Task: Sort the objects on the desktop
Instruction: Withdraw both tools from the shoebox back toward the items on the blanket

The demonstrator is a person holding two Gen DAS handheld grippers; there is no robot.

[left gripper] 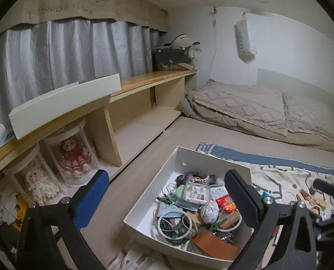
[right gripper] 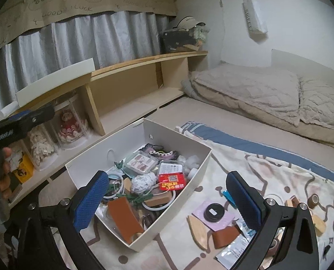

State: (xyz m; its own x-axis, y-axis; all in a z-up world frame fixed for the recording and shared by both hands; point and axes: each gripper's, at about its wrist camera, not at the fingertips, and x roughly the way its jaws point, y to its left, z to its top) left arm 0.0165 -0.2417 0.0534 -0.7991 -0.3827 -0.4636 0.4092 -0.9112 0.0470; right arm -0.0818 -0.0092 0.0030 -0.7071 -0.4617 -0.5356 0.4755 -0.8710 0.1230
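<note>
A white cardboard box (left gripper: 214, 159) (right gripper: 130, 132) sits on the patterned blanket and holds several small items: a red packet (right gripper: 172, 181), a brown leather piece (right gripper: 124, 216), white rings, a foil ball (right gripper: 144, 183), green clips. My left gripper (left gripper: 167, 200) hovers over the box, open and empty. My right gripper (right gripper: 167, 200) hangs open and empty above the box's right rim. Loose on the blanket to the right lie a black round lid (right gripper: 214, 211) on pink paper, a wooden piece (right gripper: 197, 230), a brown leather piece (right gripper: 225, 236) and tape rolls (right gripper: 314, 199).
A wooden shelf unit (left gripper: 144, 83) runs along the left, with dolls in clear cases (left gripper: 73, 155) underneath and a white box lid (left gripper: 63, 103) on top. A beige quilt (left gripper: 268, 110) lies at the back. A hand (right gripper: 5, 171) holding the other gripper shows at the right wrist view's left edge.
</note>
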